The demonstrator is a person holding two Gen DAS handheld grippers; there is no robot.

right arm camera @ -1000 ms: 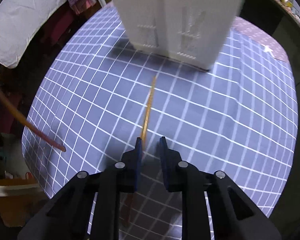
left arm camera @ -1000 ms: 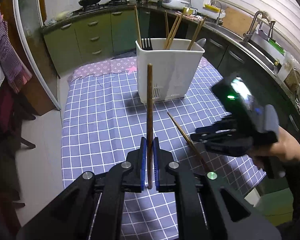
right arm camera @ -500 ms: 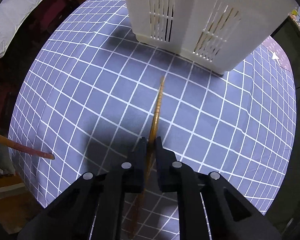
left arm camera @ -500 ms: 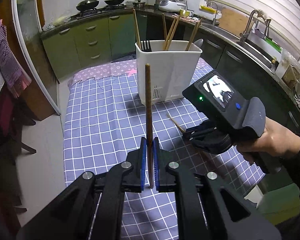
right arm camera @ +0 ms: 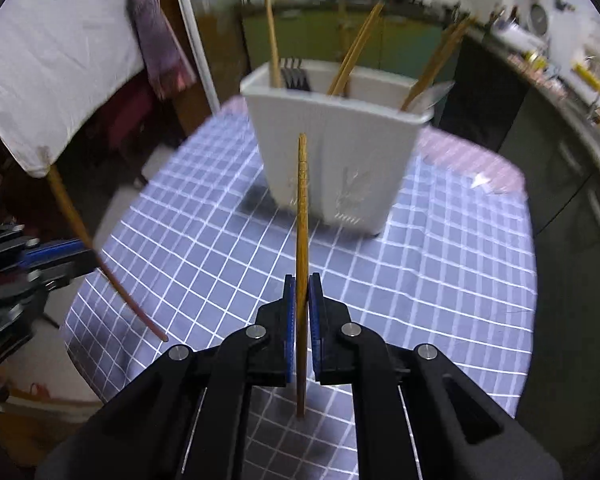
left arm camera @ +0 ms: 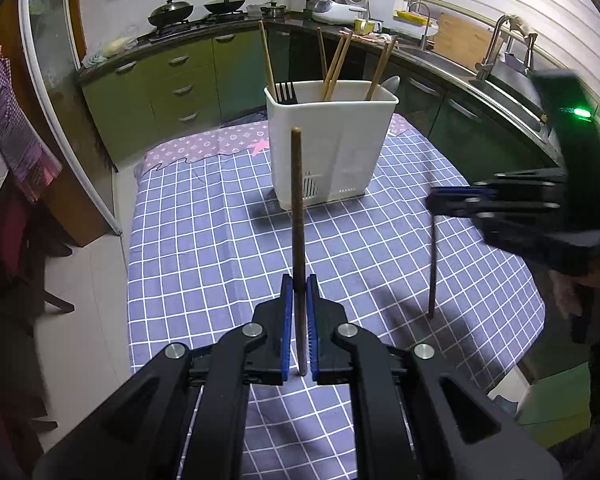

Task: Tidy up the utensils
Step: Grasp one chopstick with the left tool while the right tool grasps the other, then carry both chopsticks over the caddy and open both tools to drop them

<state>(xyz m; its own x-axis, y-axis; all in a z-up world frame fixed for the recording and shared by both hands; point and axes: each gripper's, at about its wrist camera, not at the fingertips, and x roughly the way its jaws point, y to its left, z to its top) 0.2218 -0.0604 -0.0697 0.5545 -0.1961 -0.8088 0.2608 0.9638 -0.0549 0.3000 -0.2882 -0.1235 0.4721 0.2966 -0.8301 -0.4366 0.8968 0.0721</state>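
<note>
White utensil holder (left arm camera: 332,148), no legible writing or brand.

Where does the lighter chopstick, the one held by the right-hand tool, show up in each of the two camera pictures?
Left wrist view: the lighter chopstick hangs at the right, dark and blurred, from the right tool, above the checked cloth.
Right wrist view: it stands in the middle, clamped in that tool, pointing towards the holder.
Shared landmark: the white utensil holder beyond it in both.
</note>
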